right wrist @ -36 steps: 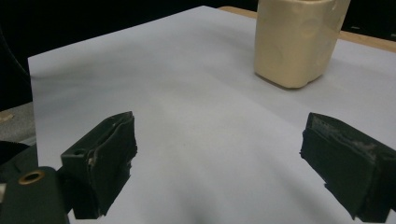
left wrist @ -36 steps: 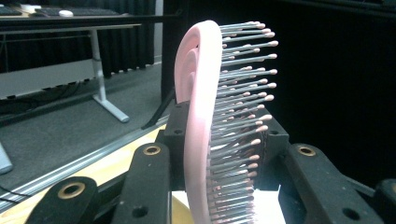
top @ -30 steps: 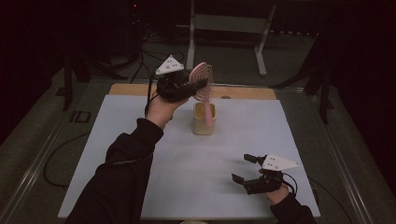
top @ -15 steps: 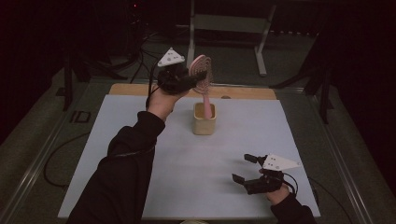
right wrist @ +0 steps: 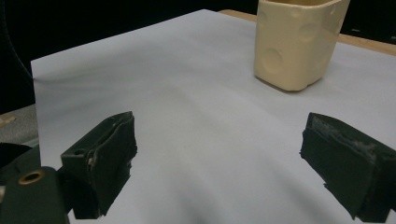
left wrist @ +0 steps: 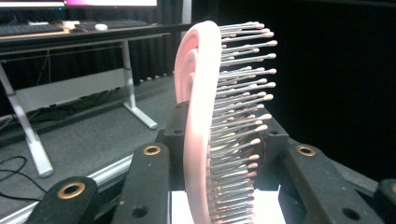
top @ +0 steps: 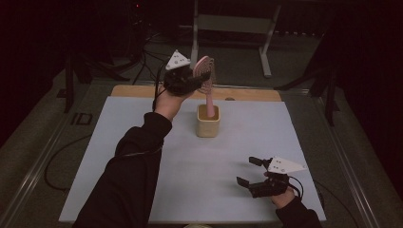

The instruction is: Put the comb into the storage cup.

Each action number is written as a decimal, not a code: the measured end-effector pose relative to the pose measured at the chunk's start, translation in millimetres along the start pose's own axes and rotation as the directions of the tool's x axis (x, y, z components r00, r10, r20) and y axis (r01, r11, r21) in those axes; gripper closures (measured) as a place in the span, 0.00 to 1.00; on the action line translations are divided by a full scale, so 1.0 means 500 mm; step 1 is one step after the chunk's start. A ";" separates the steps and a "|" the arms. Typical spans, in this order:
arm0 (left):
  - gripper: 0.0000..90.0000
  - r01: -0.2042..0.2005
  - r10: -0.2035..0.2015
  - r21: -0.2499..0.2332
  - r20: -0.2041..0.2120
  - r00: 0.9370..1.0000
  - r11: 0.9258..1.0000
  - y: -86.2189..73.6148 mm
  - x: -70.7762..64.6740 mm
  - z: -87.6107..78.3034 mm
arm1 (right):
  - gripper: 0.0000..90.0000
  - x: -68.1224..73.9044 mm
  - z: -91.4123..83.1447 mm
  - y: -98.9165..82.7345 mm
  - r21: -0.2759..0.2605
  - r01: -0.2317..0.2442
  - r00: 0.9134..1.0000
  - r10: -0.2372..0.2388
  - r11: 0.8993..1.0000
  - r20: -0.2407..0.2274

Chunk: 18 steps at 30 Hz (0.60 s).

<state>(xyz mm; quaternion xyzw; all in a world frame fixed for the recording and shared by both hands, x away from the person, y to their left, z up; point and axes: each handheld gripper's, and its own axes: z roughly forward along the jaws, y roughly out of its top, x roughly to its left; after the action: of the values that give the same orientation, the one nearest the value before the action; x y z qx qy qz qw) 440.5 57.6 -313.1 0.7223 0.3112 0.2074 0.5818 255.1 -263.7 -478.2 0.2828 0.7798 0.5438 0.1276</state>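
Now the left gripper (top: 190, 80) is seen clamped on the head of the pink hairbrush (left wrist: 205, 116), its fingers (left wrist: 154, 182) pressed against the back and the bristles, while the handle is already dipped upright into the cream cup (top: 208, 121) at the far middle of the bench (top: 119, 142). What is left, it would seem, is for the brush to be lowered fully and let go. Near the front edge, the right gripper (top: 251, 172) is held idle, its fingers (right wrist: 100, 158) spread wide with nothing between them.
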 end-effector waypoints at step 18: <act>0.74 0.027 -0.027 0.022 -0.001 1.000 0.999 -0.041 0.014 0.030 | 0.11 0.000 0.002 -0.002 0.006 0.002 1.000 -0.002 1.000 -0.008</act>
<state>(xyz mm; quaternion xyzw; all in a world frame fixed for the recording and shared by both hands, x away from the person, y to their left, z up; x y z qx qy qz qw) 451.4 54.3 -336.9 0.7241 0.3234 0.1962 0.5767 255.6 -263.2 -479.5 0.2805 0.7821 0.5425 0.1242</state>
